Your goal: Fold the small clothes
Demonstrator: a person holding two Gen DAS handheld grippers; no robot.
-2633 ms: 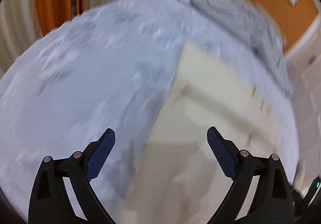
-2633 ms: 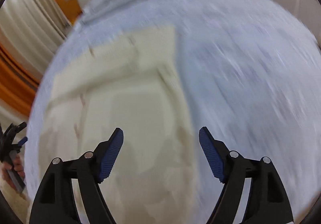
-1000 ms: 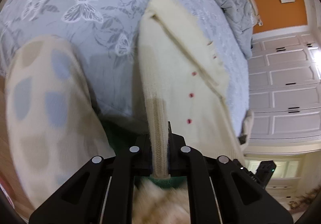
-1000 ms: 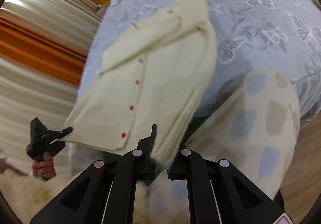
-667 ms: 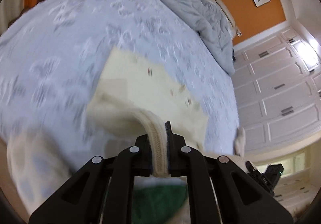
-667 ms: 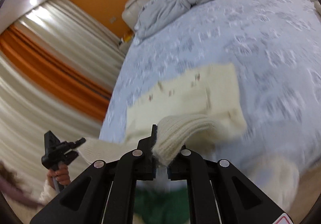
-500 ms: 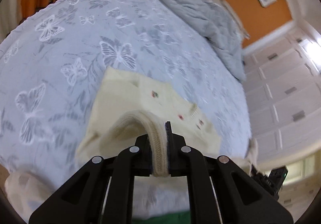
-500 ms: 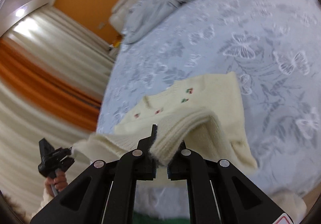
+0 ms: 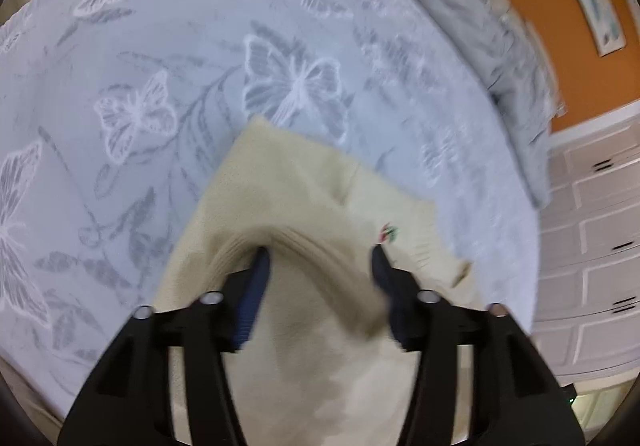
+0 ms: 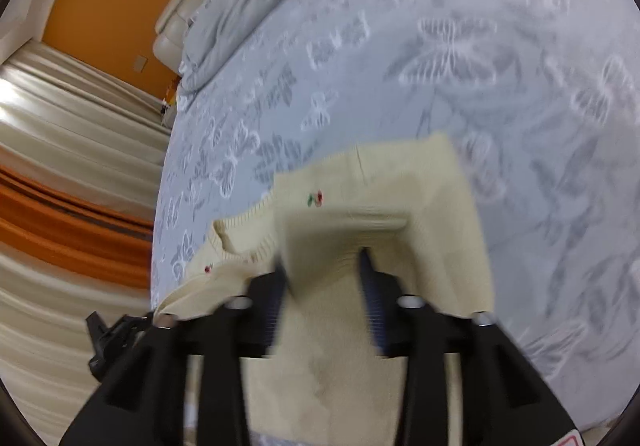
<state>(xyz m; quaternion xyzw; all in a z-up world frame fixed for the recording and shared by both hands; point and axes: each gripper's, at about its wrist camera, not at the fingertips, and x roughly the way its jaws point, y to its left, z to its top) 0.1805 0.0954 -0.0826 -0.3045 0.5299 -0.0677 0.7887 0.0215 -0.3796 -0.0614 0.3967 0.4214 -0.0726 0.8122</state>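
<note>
The cream knitted cardigan [image 9: 280,206], hem just released between both opening tools [image 9: 318,266] [image 10: 322,270], is laid ahead, crosswise.

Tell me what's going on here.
A person with tongs in each hand is folding a cream cardigan on a butterfly bedspread. The hem has been brought up over the cardigan's body. Both the left tongs and the right tongs have just been opening, with the ribbed hem loose between the jaws, so the fold is being let go.
</note>
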